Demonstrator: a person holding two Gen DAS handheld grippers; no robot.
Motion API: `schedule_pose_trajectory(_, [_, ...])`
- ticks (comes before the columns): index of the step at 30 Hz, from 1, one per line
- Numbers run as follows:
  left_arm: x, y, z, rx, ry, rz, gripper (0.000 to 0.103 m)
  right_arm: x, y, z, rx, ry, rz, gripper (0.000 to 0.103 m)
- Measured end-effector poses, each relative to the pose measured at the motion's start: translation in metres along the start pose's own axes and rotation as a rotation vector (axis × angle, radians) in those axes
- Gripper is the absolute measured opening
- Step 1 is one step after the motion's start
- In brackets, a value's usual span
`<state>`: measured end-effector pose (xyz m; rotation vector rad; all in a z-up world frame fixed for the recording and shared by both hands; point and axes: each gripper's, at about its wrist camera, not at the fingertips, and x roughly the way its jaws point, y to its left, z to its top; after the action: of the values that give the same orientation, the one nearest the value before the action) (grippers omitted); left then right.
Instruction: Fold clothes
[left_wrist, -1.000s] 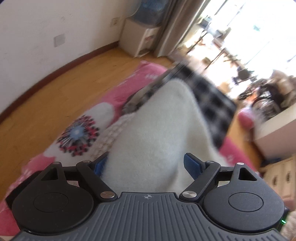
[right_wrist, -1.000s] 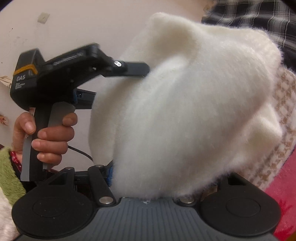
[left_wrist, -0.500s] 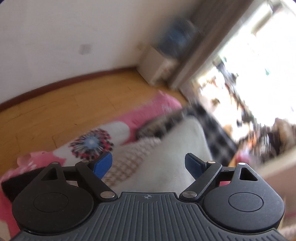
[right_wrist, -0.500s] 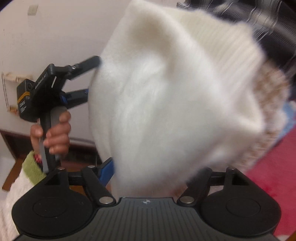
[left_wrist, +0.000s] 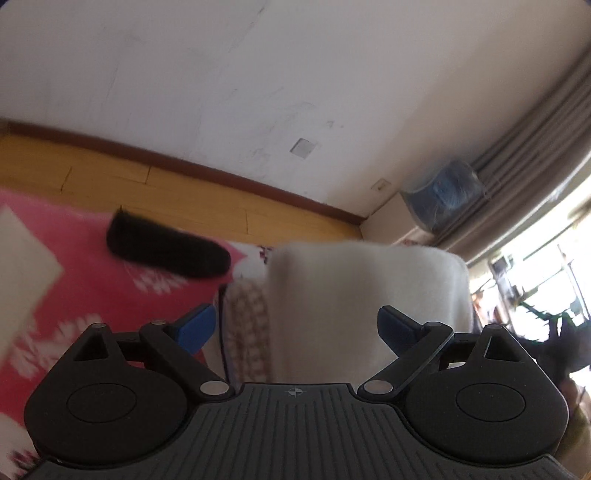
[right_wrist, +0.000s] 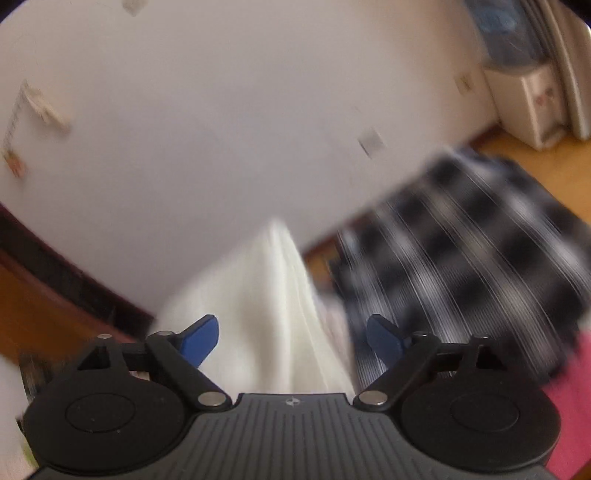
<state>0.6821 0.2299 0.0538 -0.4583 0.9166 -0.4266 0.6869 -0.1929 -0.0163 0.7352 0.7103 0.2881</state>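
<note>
A fluffy white garment (left_wrist: 365, 295) lies folded on a beige checked garment (left_wrist: 245, 317) on the pink blanket (left_wrist: 92, 266). My left gripper (left_wrist: 295, 326) stands just in front of it. Its jaws are opening, and the blue pads (left_wrist: 195, 326) do not press on the cloth between them. In the right wrist view the white garment (right_wrist: 273, 314) rises as a ridge between the jaws of my right gripper (right_wrist: 291, 338). Those jaws are also opening, with both pads clear of the cloth. A black-and-white plaid garment (right_wrist: 461, 258) lies to its right.
A black fuzzy item (left_wrist: 166, 251) lies on the blanket to the left. Wood floor (left_wrist: 207, 199) and a white wall run behind. A water dispenser (left_wrist: 439, 199) stands by grey curtains (left_wrist: 535, 140) at the right. The picture is blurred by motion.
Both grippers have let go of the white garment and drawn back from it, jaws widening. The garment has dropped onto the pile. The left gripper and hand have left the right wrist view.
</note>
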Motion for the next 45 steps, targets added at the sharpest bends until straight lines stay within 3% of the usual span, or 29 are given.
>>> schedule_pose_trajectory(4, [0.023,0.006,-0.006,-0.006,-0.057,-0.02,0.095,0.057,-0.005,0.025,0.035,0.041,0.1,0.103])
schedule_pose_trajectory(6, [0.03,0.009,-0.005,-0.016,-0.091,-0.046,0.095,0.078,-0.01,0.032,0.039,0.09,0.078,0.103])
schedule_pose_trajectory(8, [0.034,0.01,0.0,-0.03,-0.131,-0.093,0.095,0.093,-0.014,0.033,0.054,0.16,0.112,0.103])
schedule_pose_trajectory(14, [0.048,0.015,0.008,-0.098,-0.134,-0.202,0.094,0.114,-0.01,0.018,0.125,0.257,0.212,0.103])
schedule_pose_trajectory(16, [0.048,0.014,0.005,-0.112,-0.132,-0.212,0.094,0.11,-0.005,0.014,0.091,0.244,0.21,0.103])
schedule_pose_trajectory(21, [0.036,0.009,-0.011,-0.106,-0.134,-0.228,0.09,0.109,0.003,0.002,0.002,0.235,0.185,0.081])
schedule_pose_trajectory(24, [0.025,0.003,-0.016,-0.109,-0.137,-0.215,0.086,0.109,0.011,-0.005,-0.036,0.244,0.199,0.069])
schedule_pose_trajectory(26, [0.015,-0.001,-0.02,-0.111,-0.144,-0.203,0.086,0.088,0.03,-0.001,-0.055,0.257,0.22,0.064])
schedule_pose_trajectory(28, [0.012,-0.002,-0.021,-0.114,-0.14,-0.169,0.086,0.066,0.045,0.001,-0.082,0.263,0.232,0.063])
schedule_pose_trajectory(34, [0.03,-0.004,-0.009,-0.104,-0.108,-0.068,0.084,0.07,0.055,0.007,-0.055,0.256,0.23,0.056])
schedule_pose_trajectory(37, [0.045,-0.004,-0.001,-0.118,-0.102,-0.049,0.089,0.073,0.056,0.015,-0.069,0.257,0.178,0.055])
schedule_pose_trajectory(41, [0.027,-0.001,0.001,-0.147,-0.102,-0.001,0.09,0.057,0.048,0.028,-0.019,0.272,0.07,0.066])
schedule_pose_trajectory(43, [-0.003,-0.001,-0.003,-0.157,-0.185,0.063,0.09,0.028,0.058,0.034,-0.081,0.21,-0.013,0.066])
schedule_pose_trajectory(45, [-0.024,-0.012,-0.003,-0.115,-0.212,0.108,0.089,-0.007,0.082,0.036,-0.216,0.092,-0.084,0.064])
